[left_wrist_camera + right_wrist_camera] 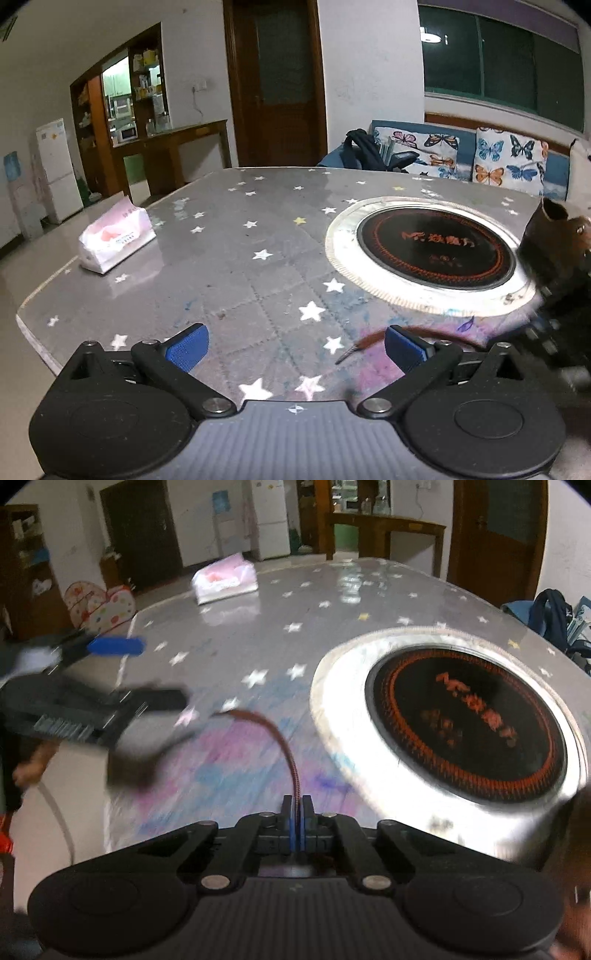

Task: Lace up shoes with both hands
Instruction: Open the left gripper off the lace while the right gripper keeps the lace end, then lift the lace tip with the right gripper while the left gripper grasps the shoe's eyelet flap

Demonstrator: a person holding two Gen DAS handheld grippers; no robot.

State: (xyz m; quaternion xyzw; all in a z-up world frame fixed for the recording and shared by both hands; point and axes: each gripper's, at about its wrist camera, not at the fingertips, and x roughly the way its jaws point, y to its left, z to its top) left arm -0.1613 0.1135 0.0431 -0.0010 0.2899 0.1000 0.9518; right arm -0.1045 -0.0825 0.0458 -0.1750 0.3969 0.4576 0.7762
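Right tool (297,805) pinching brown lace (284,746), hob (465,723) lettering unreadable

The round black cooktop (436,247) set into the counter (229,280) carries orange characters at its centre, inside a ring of orange marks; they are too blurred to read in either view (476,716). At the left of the left wrist frame, the pink and white tissue pack (116,236) has a line of small dark print along its side, too small to make out. No other lettering, number or sign can be read.
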